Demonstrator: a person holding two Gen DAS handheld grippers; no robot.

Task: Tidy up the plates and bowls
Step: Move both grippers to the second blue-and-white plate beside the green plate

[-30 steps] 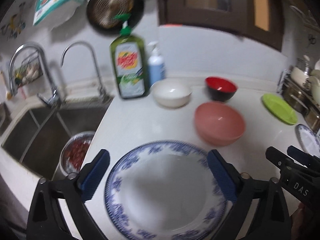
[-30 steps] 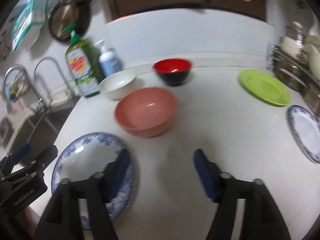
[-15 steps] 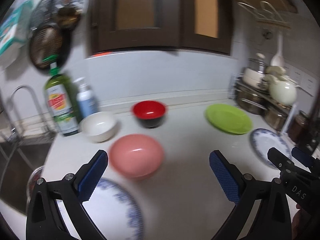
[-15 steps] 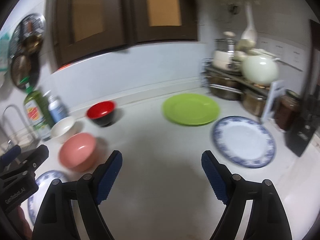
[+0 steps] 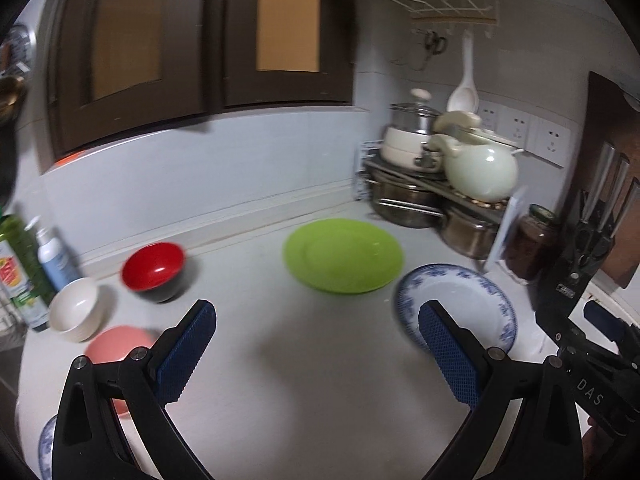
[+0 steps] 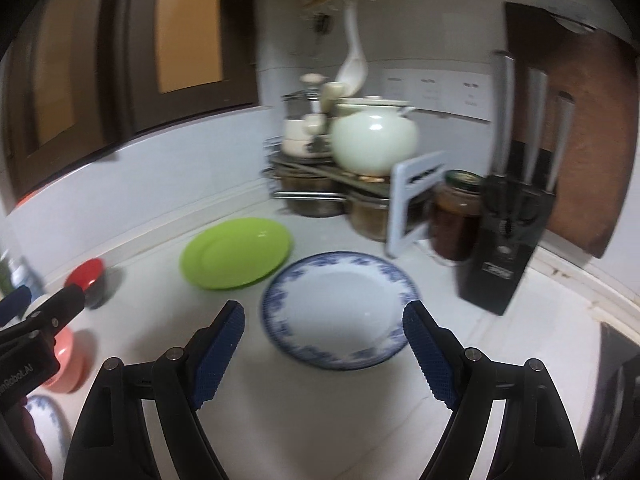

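Observation:
A blue-patterned white plate (image 6: 336,310) lies on the white counter just beyond my right gripper (image 6: 324,338), which is open and empty. A green plate (image 6: 236,252) lies behind it to the left. In the left wrist view my left gripper (image 5: 316,338) is open over bare counter, with the green plate (image 5: 342,256) ahead and the blue-patterned plate (image 5: 456,304) behind its right finger. A red bowl (image 5: 154,270), a white bowl (image 5: 74,312) and a pink bowl (image 5: 116,350) sit to the left. A second patterned plate (image 6: 46,420) shows at the lower left edge.
A rack with steel pots and a pale green teapot (image 6: 374,142) fills the back right corner. A jar (image 6: 456,216), a white board and a black knife block (image 6: 508,236) stand right of the plates. Soap bottles (image 5: 24,268) stand at the far left.
Both grippers have swung right along the counter, away from the sink and the large patterned plate, toward the green plate and the smaller patterned plate. The right gripper's jaws stand wider.

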